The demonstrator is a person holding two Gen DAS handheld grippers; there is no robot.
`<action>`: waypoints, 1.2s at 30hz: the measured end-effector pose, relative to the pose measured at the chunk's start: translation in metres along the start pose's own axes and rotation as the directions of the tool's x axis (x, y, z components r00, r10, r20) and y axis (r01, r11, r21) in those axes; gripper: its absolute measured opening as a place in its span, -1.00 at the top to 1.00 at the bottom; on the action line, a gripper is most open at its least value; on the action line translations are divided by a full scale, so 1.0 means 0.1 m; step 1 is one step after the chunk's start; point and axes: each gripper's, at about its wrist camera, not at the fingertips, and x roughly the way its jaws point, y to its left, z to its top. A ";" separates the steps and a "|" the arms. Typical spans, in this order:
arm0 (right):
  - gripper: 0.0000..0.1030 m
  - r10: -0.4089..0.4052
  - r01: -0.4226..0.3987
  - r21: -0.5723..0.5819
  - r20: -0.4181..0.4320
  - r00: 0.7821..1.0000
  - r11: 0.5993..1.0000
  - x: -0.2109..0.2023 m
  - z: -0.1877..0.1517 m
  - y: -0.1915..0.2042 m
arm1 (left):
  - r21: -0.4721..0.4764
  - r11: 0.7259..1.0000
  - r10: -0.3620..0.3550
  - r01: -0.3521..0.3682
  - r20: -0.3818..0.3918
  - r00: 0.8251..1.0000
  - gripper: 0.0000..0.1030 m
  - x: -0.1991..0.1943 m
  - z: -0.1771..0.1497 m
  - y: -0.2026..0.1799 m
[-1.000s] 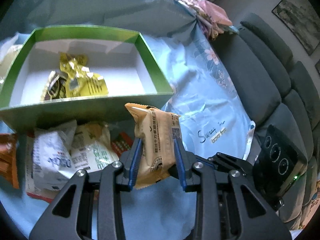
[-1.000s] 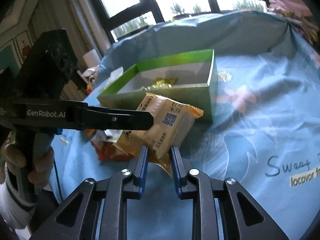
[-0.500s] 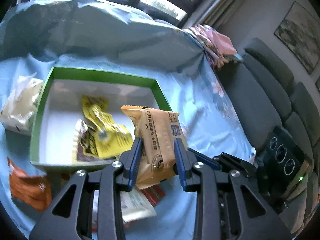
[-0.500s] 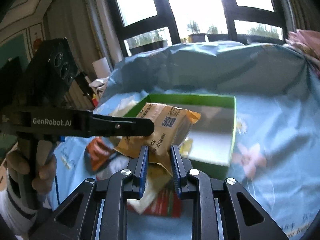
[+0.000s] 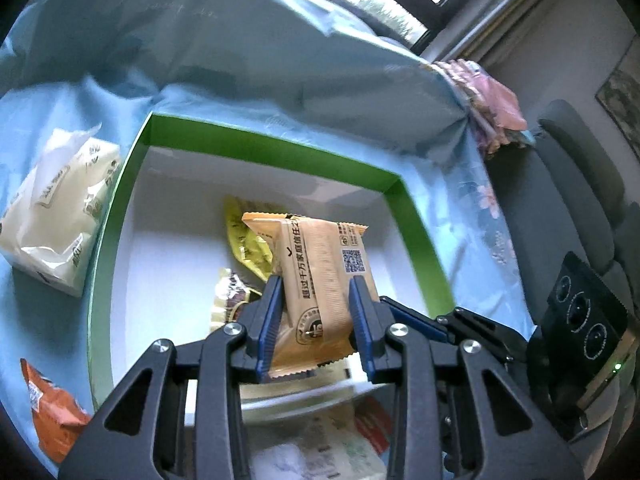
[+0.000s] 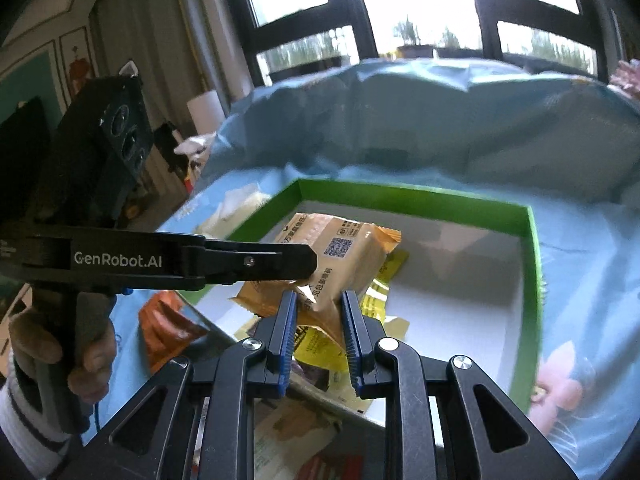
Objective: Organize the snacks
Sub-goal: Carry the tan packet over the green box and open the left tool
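Note:
Both grippers hold one tan snack packet above the inside of a green box with a white floor. My left gripper is shut on the packet's lower half. My right gripper is shut on the same packet at its near corner, over the box. The left gripper's finger crosses the right wrist view from the left. Yellow packets and a dark-printed one lie on the box floor under the held packet.
A white bag lies left of the box on the blue cloth. An orange packet lies at the front left, and several packets lie in front of the box. A grey sofa stands to the right.
Both grippers have carried the tan packet up from in front of the box and forward over its near wall, so it now hangs above the box floor.

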 end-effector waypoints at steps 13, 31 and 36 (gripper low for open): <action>0.52 0.000 0.001 0.013 -0.051 0.999 1.000 0.23 -0.01 -0.07 | -0.003 0.999 0.038 -0.039 -0.026 0.999 0.32 0.12 0.01 0.08; 0.52 -0.002 0.004 0.028 -0.065 0.998 1.000 0.27 -0.01 -0.08 | 0.028 0.997 0.071 -0.070 -0.029 0.997 0.26 0.14 -0.01 0.05; 0.52 -0.004 0.007 0.035 -0.063 0.998 0.999 0.26 -0.01 -0.08 | 0.035 0.996 0.083 -0.082 -0.028 0.996 0.19 0.15 -0.01 0.02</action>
